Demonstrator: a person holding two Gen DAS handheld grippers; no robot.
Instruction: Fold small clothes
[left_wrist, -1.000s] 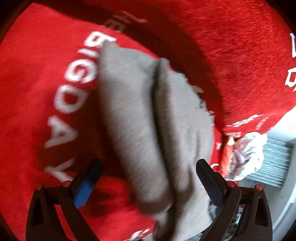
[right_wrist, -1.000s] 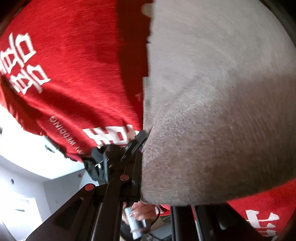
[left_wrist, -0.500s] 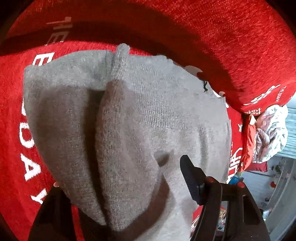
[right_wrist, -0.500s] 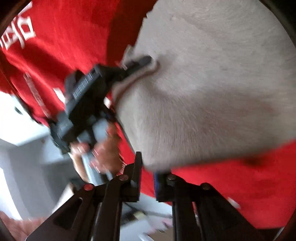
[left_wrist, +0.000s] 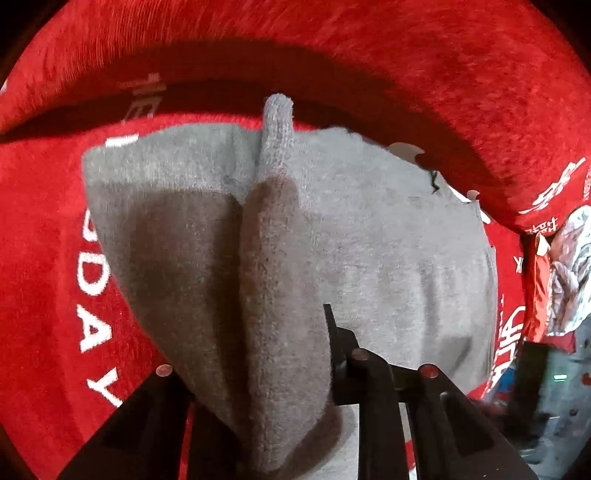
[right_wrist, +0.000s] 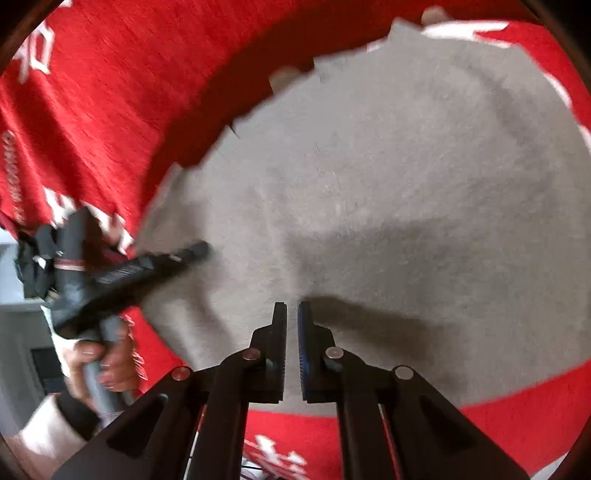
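A small grey knitted garment (left_wrist: 369, 240) lies on a red cloth with white lettering (left_wrist: 55, 258). My left gripper (left_wrist: 280, 350) is shut on a raised fold of the grey garment; the fabric drapes over its left finger and hides it. In the right wrist view the grey garment (right_wrist: 388, 184) spreads flat, and my right gripper (right_wrist: 291, 325) hovers over its near edge with jaws nearly closed and nothing between them. The left gripper (right_wrist: 166, 262) shows there at the garment's left edge, held by a hand.
A raised roll of the red cloth (left_wrist: 369, 55) runs behind the garment. A crumpled pale patterned fabric (left_wrist: 569, 266) lies at the far right. The person's hand (right_wrist: 99, 365) and pale room floor show at the lower left of the right wrist view.
My left gripper closed on a fold of the grey garment. My right gripper let go of the garment's edge and pulled back; the garment now lies spread out.
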